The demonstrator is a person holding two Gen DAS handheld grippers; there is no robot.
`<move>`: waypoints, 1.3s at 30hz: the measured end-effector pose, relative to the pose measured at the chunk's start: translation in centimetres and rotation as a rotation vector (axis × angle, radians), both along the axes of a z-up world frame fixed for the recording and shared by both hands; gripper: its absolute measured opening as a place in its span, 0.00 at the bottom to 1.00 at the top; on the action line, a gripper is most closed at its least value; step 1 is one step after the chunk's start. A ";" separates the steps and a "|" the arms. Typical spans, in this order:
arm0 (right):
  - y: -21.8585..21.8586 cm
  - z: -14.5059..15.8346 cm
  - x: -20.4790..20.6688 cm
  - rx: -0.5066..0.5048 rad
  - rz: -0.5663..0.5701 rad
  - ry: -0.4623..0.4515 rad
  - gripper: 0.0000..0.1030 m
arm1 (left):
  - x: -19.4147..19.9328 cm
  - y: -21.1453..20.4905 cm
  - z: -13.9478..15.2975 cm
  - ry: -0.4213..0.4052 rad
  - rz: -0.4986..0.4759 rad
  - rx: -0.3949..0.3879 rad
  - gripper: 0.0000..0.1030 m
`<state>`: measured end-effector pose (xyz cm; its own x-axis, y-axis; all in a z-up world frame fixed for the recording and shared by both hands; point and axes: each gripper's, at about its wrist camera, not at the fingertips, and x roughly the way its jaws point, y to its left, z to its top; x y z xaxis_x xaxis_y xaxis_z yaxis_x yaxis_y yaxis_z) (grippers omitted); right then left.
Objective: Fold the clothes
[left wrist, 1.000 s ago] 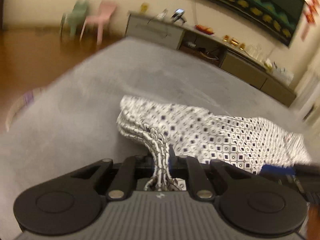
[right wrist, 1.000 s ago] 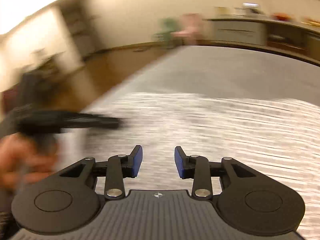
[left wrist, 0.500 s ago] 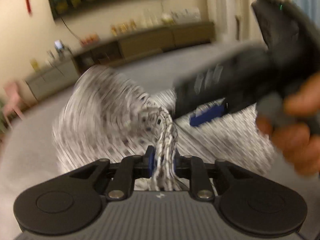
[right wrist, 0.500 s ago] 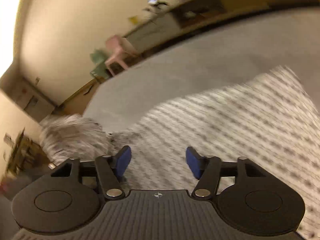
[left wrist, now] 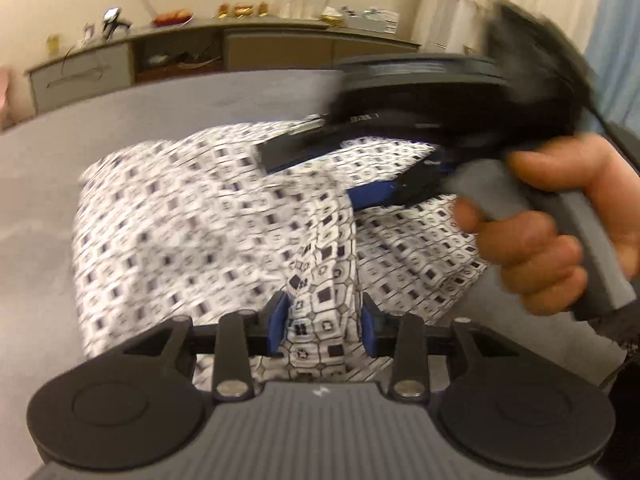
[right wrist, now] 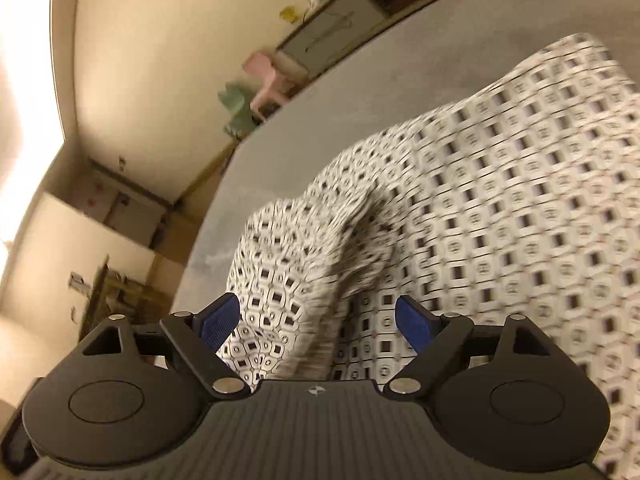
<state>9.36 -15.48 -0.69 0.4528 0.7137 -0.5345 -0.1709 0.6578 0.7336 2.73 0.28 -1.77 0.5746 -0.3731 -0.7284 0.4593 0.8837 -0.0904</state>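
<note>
The patterned garment [left wrist: 192,232] lies bunched on the grey bed [left wrist: 60,168], one twisted strip running up between the left gripper [left wrist: 322,326], whose jaws have just been opening and now stand slack beside it. The right gripper [right wrist: 318,322] has likewise been opening and hangs wide, holding nothing, above the cloth. To finish this release well, I'd let the strip drop fully clear before pulling away, then smooth the fold flat.

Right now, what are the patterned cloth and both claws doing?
Patterned cloth: rumpled on the grey surface, one fold lifted.
Left claw: jaws just been opening, cloth fold loose between them.
Right claw: wide open, just been opening, over the cloth, holding nothing.
</note>
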 end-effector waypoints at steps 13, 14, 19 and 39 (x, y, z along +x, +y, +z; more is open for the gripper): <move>3.3 2.7 3.1 -0.469 0.090 -0.135 0.29 | -0.6 3.1 1.5 -0.004 -0.097 -0.124 0.38; 2.8 2.7 2.7 -0.476 0.083 -0.150 0.37 | -0.2 4.1 2.5 -0.030 -0.081 -0.125 0.42; -1.8 5.9 -3.3 -0.419 -0.074 -0.295 0.58 | 7.3 8.4 3.9 -0.079 0.078 -0.056 0.44; 6.3 1.9 -13.5 -0.977 0.262 -0.539 0.61 | 5.8 6.2 3.0 -0.085 -0.059 0.020 0.40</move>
